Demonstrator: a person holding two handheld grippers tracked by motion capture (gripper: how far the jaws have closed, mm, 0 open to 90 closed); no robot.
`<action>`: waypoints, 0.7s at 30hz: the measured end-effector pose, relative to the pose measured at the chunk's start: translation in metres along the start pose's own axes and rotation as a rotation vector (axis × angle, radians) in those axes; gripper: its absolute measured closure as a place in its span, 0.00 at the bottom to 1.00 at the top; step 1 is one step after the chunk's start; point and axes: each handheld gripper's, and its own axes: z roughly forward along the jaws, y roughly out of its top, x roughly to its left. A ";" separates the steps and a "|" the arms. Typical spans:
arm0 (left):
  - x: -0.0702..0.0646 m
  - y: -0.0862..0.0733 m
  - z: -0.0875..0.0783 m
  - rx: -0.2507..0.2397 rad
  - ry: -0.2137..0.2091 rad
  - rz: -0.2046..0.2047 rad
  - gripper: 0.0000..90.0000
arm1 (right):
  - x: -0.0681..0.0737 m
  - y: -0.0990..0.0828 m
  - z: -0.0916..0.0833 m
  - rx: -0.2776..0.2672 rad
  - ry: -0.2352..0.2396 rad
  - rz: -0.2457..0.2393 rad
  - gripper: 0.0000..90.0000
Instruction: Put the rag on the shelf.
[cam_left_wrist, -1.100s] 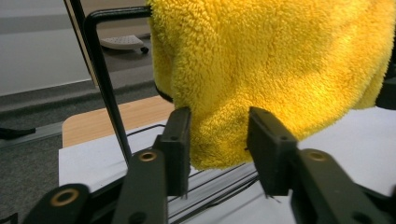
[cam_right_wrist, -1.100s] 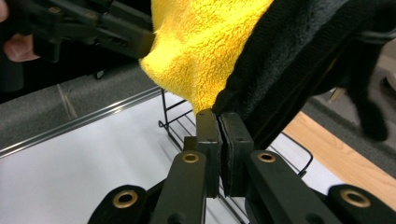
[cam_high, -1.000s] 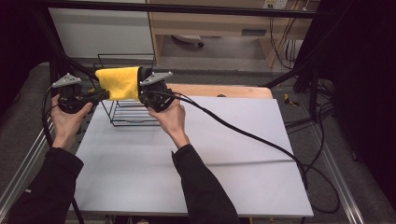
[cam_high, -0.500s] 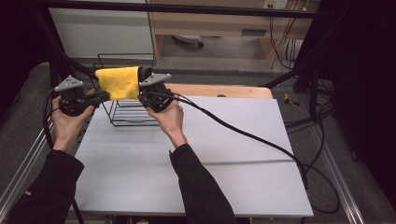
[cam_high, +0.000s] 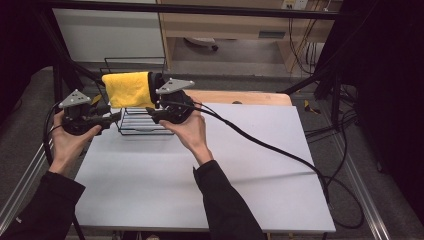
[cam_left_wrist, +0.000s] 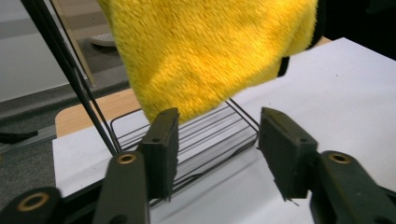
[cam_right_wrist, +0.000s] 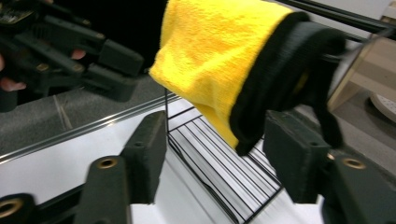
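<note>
- Yellow towel (cam_high: 128, 90) hangs over the top bar of the black wire rack (cam_high: 142, 122), which stands at the far left part of the white table (cam_high: 240, 170).
- Its black border (cam_right_wrist: 285, 70) is on the right end, and the cloth falls down on the near side above the rack's wire shelf.
- Left gripper (cam_high: 114, 116) is just to the left of the rack, and its jaws have just been opening; they stand half wide with nothing between them, and in the left gripper view the low edge of the towel (cam_left_wrist: 205, 56) hangs just beyond the fingers (cam_left_wrist: 161, 149).
- Right gripper (cam_high: 152, 112) is at the right end of the towel; its jaws have also just been opening, and the black border hangs near them but I judge the pads do not press on it.
- I think the step in hand is the release after hanging the cloth.
- To do it well, both hands should draw back toward the near side, straight and slowly.
- Jaws should stay apart during this, so that no pad catches the fluffy cloth and pulls it from the bar.
- Rack looks light, so the cables should not push it.
</note>
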 end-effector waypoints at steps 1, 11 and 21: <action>0.000 0.000 0.000 0.000 0.000 0.000 0.48 | 0.000 0.000 0.000 0.000 0.000 0.000 0.42; -0.016 -0.023 0.005 0.046 -0.049 0.008 0.30 | -0.027 -0.037 -0.036 0.035 -0.006 0.085 0.23; -0.037 -0.049 0.020 0.072 -0.077 0.021 0.17 | -0.054 -0.082 -0.074 0.064 -0.014 0.160 0.11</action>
